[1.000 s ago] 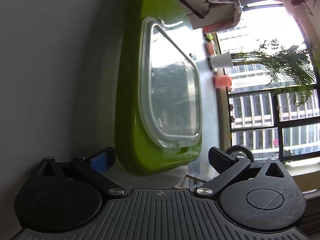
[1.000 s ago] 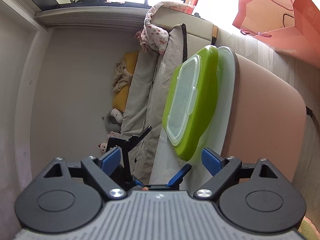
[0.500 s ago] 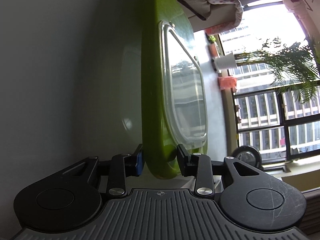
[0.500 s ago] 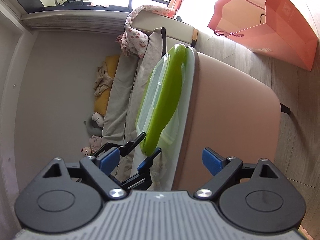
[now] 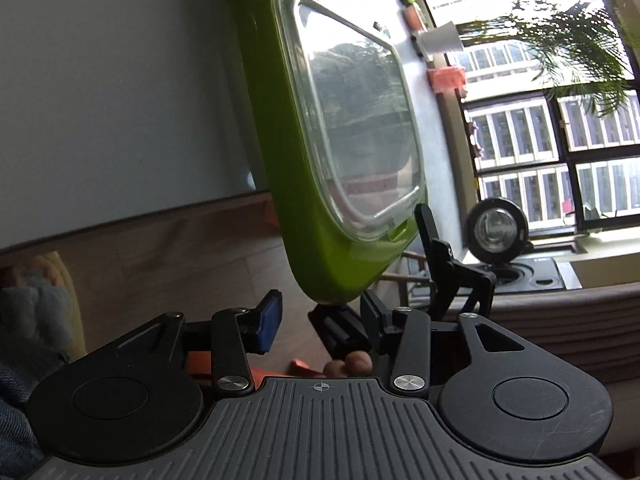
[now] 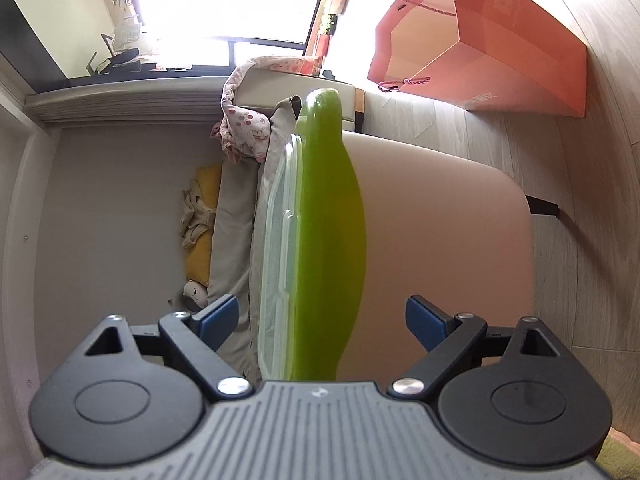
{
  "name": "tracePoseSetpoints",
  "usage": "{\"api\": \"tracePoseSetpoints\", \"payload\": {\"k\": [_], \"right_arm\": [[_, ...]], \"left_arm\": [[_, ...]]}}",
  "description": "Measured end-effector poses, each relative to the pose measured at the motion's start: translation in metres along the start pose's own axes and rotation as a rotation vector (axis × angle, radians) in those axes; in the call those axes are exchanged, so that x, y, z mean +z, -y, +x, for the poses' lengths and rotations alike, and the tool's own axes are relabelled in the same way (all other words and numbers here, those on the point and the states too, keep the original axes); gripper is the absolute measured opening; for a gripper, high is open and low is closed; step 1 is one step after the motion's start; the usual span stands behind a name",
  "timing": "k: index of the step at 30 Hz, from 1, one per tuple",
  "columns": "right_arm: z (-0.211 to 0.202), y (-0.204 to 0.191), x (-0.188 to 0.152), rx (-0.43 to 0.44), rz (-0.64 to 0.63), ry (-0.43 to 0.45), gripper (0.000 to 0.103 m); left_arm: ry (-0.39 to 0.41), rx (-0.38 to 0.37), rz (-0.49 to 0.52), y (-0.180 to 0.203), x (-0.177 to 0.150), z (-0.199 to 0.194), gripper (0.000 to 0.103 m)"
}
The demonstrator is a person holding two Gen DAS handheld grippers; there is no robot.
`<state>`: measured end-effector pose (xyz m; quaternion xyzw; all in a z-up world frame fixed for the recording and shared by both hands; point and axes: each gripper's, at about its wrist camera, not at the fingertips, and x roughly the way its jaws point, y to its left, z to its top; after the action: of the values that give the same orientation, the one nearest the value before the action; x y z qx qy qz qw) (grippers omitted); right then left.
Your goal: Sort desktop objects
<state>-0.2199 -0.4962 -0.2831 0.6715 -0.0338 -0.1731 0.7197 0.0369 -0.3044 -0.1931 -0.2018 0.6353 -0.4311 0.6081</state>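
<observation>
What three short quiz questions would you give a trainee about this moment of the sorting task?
1. True or false: the fingers of the right gripper are shut on the green tray.
2. What lies on the green tray? A) a clear plastic container B) a mug C) a book
3. Fill in: the paper bag on the floor is ____ in colour.

Key:
1. False. The fingers are wide apart, one on each side of the green tray, and neither touches it.
2. A.
3. Pink.
</observation>
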Motion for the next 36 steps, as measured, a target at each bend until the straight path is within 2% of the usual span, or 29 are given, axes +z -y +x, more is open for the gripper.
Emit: {"api": "tracePoseSetpoints", "payload": {"k": [3, 4, 5, 6, 7, 9, 11, 13, 14, 17, 20, 21, 23, 24, 26, 28, 30, 34, 36], "right_arm": [[0.011, -0.007, 0.001, -0.009, -0.051, 0.008, 0.091], [0.013, -0.007, 0.001, -0.006, -0.050, -0.015, 0.083], [0.015, -0.006, 0.001, 0.000, -0.048, -0.041, 0.071], [0.017, -0.006, 0.002, 0.005, -0.047, -0.067, 0.044], [0.015, -0.006, 0.003, 0.026, -0.045, -0.095, 0.036], [0.001, -0.008, 0.006, 0.026, -0.051, -0.082, 0.035], [-0.015, -0.008, 0.011, 0.003, -0.072, -0.030, 0.041], [-0.027, -0.006, 0.015, -0.031, -0.082, 0.027, 0.083], [-0.029, -0.005, 0.014, -0.029, -0.082, 0.034, 0.088], [-0.029, -0.003, 0.009, -0.027, -0.065, 0.045, 0.087], [-0.018, 0.003, 0.002, -0.049, 0.001, 0.078, 0.079], [-0.014, 0.007, 0.000, -0.053, 0.047, 0.104, 0.070], [-0.007, 0.015, -0.001, 0.007, 0.139, 0.122, 0.053], [-0.006, 0.019, 0.000, 0.046, 0.200, 0.099, 0.043], [-0.004, 0.028, 0.004, 0.122, 0.325, 0.049, 0.032], [-0.004, 0.039, 0.005, 0.202, 0.508, -0.046, 0.029], [-0.010, 0.042, 0.009, 0.269, 0.609, -0.091, 0.025], [-0.031, 0.039, 0.018, 0.265, 0.655, -0.124, 0.025], [-0.039, 0.041, 0.021, 0.286, 0.669, -0.157, 0.025]], "left_arm": [[0.035, -0.026, 0.081, 0.009, -0.006, -0.025, 0.063], [0.048, -0.029, 0.103, 0.012, -0.008, -0.030, 0.067], [0.057, -0.028, 0.121, 0.014, -0.009, -0.036, 0.071], [0.058, -0.030, 0.131, 0.015, -0.011, -0.041, 0.078], [0.051, -0.038, 0.135, 0.016, -0.012, -0.043, 0.082], [0.041, -0.052, 0.134, 0.015, -0.014, -0.048, 0.085], [0.044, -0.062, 0.117, 0.012, -0.015, -0.052, 0.087], [0.053, -0.058, 0.097, 0.007, -0.012, -0.049, 0.089], [0.056, -0.054, 0.091, 0.007, -0.010, -0.047, 0.089], [0.059, -0.088, 0.041, 0.003, -0.007, -0.044, 0.092], [0.076, -0.089, 0.057, 0.006, -0.007, -0.045, 0.093], [0.086, -0.088, 0.067, 0.009, -0.007, -0.046, 0.093], [0.106, -0.085, 0.078, 0.012, -0.007, -0.046, 0.093], [0.111, -0.085, 0.074, 0.013, -0.005, -0.045, 0.093], [0.124, -0.091, 0.075, 0.016, 0.000, -0.043, 0.094], [0.148, -0.099, 0.084, 0.020, 0.008, -0.043, 0.095], [0.170, -0.113, 0.078, 0.021, 0.018, -0.041, 0.096], [0.170, -0.131, -0.004, 0.016, 0.044, -0.026, 0.098], [0.173, -0.111, -0.041, 0.014, 0.055, -0.016, 0.098]]}}
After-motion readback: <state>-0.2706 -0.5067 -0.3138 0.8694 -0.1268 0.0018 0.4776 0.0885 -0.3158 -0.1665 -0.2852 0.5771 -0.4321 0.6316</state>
